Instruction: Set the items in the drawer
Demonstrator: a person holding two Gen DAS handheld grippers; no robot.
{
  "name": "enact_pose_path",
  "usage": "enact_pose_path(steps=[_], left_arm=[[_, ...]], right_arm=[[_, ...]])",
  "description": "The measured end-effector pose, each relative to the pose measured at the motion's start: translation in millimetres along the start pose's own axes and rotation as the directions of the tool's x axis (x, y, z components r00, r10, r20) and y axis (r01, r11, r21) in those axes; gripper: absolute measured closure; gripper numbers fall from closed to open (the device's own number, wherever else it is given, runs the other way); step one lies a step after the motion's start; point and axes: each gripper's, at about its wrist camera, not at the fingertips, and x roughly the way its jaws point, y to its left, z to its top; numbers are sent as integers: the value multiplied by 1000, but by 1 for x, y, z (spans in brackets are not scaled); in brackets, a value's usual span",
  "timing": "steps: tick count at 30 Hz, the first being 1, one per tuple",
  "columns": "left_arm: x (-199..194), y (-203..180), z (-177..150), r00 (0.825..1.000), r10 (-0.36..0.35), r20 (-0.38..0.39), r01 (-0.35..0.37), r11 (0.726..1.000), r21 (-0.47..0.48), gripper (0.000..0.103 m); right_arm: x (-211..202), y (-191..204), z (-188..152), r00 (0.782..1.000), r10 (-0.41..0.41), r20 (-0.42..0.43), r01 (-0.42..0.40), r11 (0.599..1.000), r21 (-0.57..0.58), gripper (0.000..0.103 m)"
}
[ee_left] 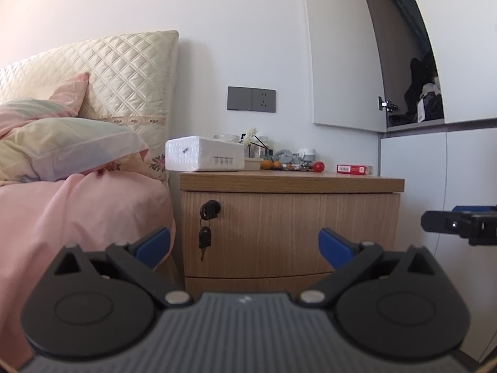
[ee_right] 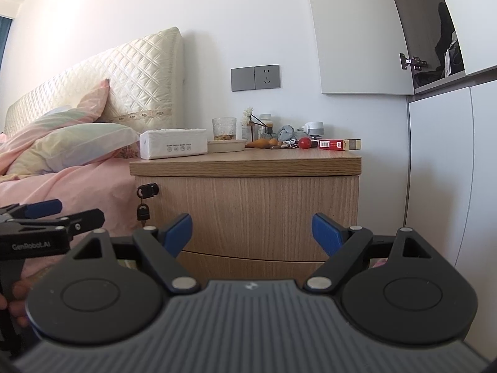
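A wooden nightstand stands ahead with its top drawer shut; a key hangs from the drawer's lock. On top lie a red box, a red ball, a white tissue pack and several small items. My left gripper is open and empty, some way in front of the drawer. My right gripper is open and empty, likewise short of the drawer front.
A bed with pink bedding and pillows is on the left, against the nightstand. White wardrobe doors stand on the right, one upper door open. A lower drawer sits under the top one. A wall socket is above.
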Motion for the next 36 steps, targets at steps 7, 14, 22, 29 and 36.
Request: enact_pose_path(steps=[7, 14, 22, 29, 36], left_arm=[[0, 1, 0, 1000, -2, 0, 2, 1000, -4, 1], [1, 1, -1, 1000, 1, -4, -1, 1000, -2, 1], [0, 2, 0, 1000, 4, -1, -4, 1000, -2, 1], [1, 4, 0, 1000, 15, -4, -15, 1000, -5, 1], [3, 5, -1, 1000, 16, -15, -16, 1000, -3, 0]], right_arm=[[2, -2, 2, 1000, 1, -4, -1, 1000, 0, 17], [3, -3, 3, 1000, 0, -3, 0, 1000, -2, 17], [3, -2, 1, 1000, -4, -4, 4, 1000, -2, 17], [2, -3, -1, 1000, -22, -8, 22, 1000, 0, 17], [0, -4, -3, 1000, -27, -5, 27, 1000, 0, 17]])
